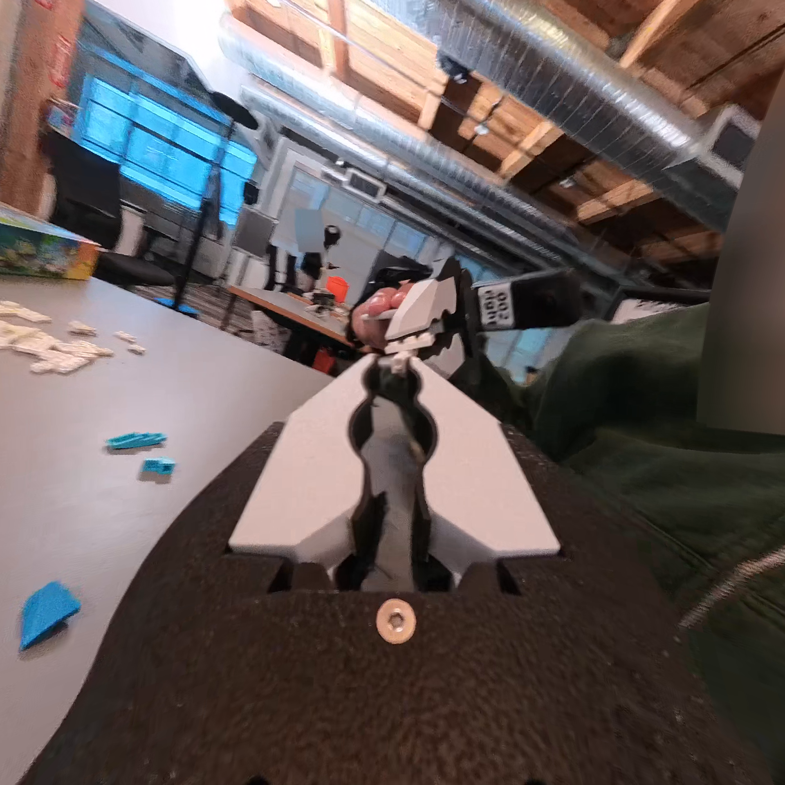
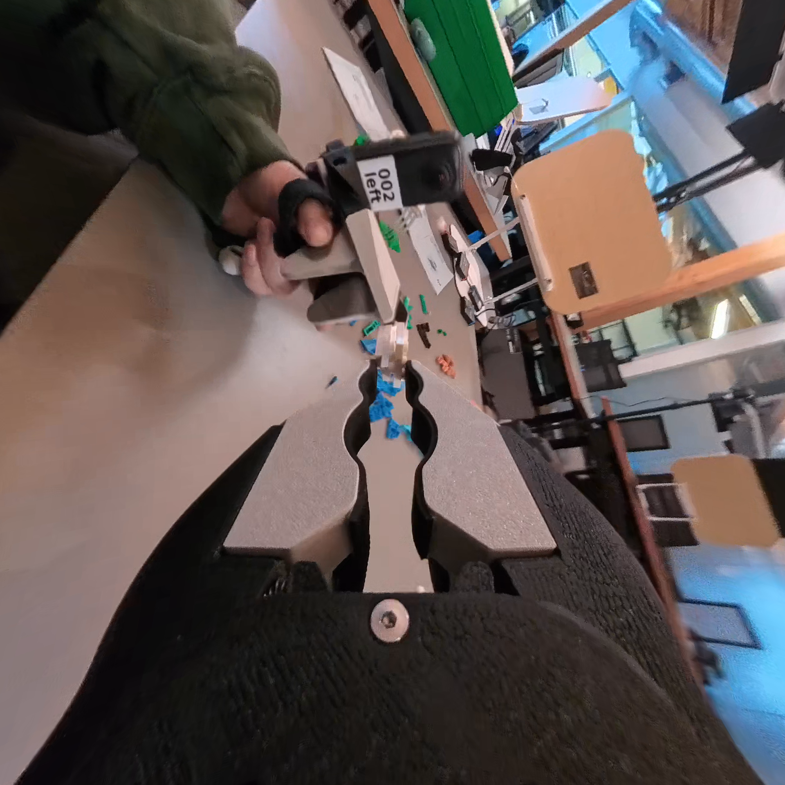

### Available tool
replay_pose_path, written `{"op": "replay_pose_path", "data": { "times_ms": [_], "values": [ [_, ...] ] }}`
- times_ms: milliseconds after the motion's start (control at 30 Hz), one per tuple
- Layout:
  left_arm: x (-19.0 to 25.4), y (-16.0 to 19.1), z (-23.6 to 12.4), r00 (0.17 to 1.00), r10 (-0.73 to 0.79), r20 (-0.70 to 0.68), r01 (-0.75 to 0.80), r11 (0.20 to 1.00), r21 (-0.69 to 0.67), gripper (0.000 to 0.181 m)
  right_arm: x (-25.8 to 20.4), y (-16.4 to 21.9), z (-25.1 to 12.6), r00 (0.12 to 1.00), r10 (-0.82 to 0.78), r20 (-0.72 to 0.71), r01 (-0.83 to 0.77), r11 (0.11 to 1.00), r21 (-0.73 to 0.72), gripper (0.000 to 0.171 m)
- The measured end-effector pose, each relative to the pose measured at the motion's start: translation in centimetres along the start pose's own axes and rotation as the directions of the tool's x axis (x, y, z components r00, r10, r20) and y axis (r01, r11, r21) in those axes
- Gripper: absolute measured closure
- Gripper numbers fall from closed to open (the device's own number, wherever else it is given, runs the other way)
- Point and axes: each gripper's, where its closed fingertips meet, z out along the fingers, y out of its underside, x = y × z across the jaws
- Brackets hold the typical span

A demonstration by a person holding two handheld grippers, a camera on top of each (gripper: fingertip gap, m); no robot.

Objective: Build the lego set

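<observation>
A small white lego assembly [image 1: 401, 354] is held in the air between my two grippers, above the grey table [image 1: 191, 424]. My left gripper [image 1: 393, 363] is shut on its lower end. My right gripper [image 1: 418, 340] comes in from above, tip to tip, and is shut on the upper white bricks. In the right wrist view, my right gripper [image 2: 388, 368] pinches the white assembly [image 2: 393, 344], and my left gripper [image 2: 397, 318] grips it from the far side. A hand in a green sleeve holds each tool.
Blue pieces [image 1: 136, 439] and a blue wedge [image 1: 49, 611] lie on the table to the left, with a pile of white pieces [image 1: 42, 344] and the set's box [image 1: 42, 255] farther back. Blue [image 2: 384, 408], green [image 2: 388, 235], brown [image 2: 424, 333] and orange pieces [image 2: 446, 365] and a paper sheet [image 2: 429, 255] lie below the grippers.
</observation>
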Motion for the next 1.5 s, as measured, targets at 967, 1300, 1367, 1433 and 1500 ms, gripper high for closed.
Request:
{"op": "replay_pose_path", "data": {
  "times_ms": [967, 1300, 1367, 1433, 1500],
  "values": [
    [2.2, 1.3, 1.3, 0.904, 0.424, 0.056, -0.416, 0.902, -0.119, 0.175, -1.1, -0.9, -0.5, 0.764, 0.554, 0.332, -0.622, 0.768, 0.150, 0.159],
    [3.3, 1.3, 1.2, 0.866, 0.499, 0.003, -0.497, 0.862, -0.098, 0.175, -1.4, -1.7, -0.8, 0.732, 0.564, 0.382, -0.649, 0.749, 0.138, 0.160],
    [3.3, 1.2, 1.1, 0.859, 0.512, 0.006, -0.509, 0.855, -0.097, 0.175, -1.5, -1.5, -0.7, 0.729, 0.570, 0.380, -0.650, 0.750, 0.122, 0.164],
    [3.3, 1.3, 1.1, 0.849, 0.528, 0.003, -0.525, 0.845, -0.103, 0.175, -1.6, -1.5, -0.7, 0.732, 0.564, 0.383, -0.645, 0.755, 0.121, 0.164],
    [3.2, 1.2, 1.2, 0.859, 0.512, 0.013, -0.508, 0.855, -0.100, 0.175, -1.4, -1.3, -0.7, 0.762, 0.543, 0.353, -0.616, 0.776, 0.136, 0.165]
  ]
}}
